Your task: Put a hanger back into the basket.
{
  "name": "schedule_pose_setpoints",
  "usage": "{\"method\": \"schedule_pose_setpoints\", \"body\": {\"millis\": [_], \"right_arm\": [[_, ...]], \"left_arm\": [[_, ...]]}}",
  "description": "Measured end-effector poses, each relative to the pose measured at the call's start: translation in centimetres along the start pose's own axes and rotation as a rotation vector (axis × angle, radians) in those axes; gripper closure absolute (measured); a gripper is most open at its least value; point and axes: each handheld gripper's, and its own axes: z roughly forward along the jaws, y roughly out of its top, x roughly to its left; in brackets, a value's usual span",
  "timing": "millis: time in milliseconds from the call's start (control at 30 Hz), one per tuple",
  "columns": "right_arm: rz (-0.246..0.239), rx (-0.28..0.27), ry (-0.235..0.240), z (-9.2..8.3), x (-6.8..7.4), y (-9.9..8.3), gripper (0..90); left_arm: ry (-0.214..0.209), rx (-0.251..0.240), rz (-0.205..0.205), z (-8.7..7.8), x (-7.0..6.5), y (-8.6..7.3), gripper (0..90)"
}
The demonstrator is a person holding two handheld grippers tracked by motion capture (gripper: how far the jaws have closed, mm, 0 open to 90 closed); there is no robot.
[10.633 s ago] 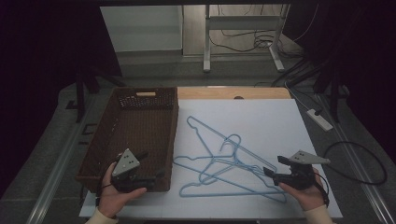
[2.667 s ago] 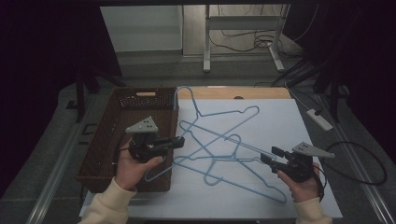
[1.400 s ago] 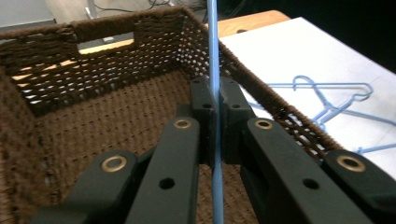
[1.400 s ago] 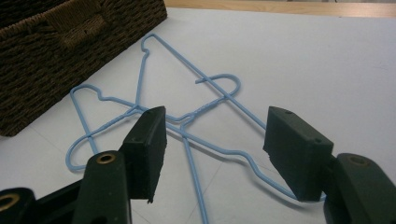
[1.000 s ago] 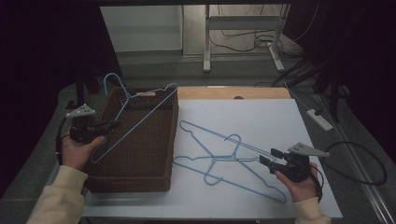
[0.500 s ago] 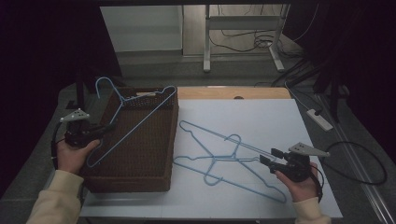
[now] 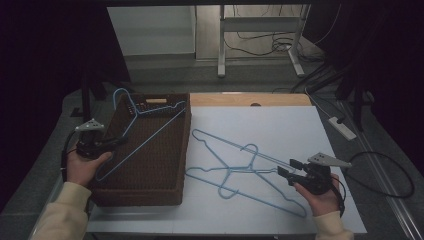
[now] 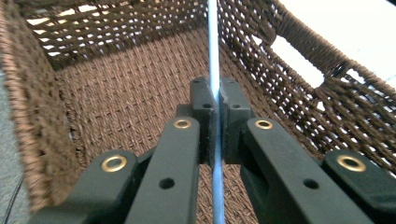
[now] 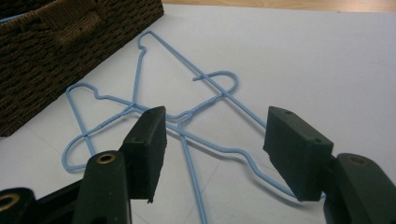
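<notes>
Blue hanger [image 7: 145, 131] pinched by left gripper [image 7: 114, 143] (over wicker basket [image 7: 150, 192]).

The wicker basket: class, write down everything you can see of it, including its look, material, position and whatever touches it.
The wicker basket is a dark brown, rectangular, open-topped tray of woven fibre, with a slot handle cut into each short end wall. It stands upright on the left part of the white table, long side running away from the person. A light blue wire hanger lies slanted across it, hook over the far left corner, pinched between the fingers of the left gripper.
</notes>
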Motion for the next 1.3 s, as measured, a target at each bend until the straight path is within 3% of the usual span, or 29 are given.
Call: {"method": "schedule_pose_setpoints", "body": {"millis": [200,300,433,633,867,1167,1300], "right_arm": [[0.003,0.002,0.004,0.0,0.0,0.0,40.0],[0.0,0.002,0.007,0.0,0.0,0.0,40.0],[-0.002,0.01,0.008,0.1,0.0,0.0,40.0],[-0.001,0.022,0.011,0.3,0.1,-0.1,40.0],[-0.001,0.026,0.015,0.4,0.2,-0.1,39.9],[-0.003,0.032,0.022,0.5,0.3,-0.1,39.9],[-0.009,0.035,0.027,0.5,0.3,-0.1,39.8]], "left_arm": [[0.038,0.098,0.005,2.1,0.0,0.0,86.5],[0.065,0.122,0.016,2.6,-0.1,-0.1,86.5],[0.176,0.213,0.024,3.3,-0.1,0.0,86.1],[0.267,0.316,0.039,4.7,-0.2,0.0,85.9],[0.305,0.391,0.033,5.4,-0.1,0.1,84.6],[0.356,0.429,0.046,6.0,-0.2,0.0,83.2],[0.379,0.409,0.061,6.0,-0.3,-0.1,69.6]]}}
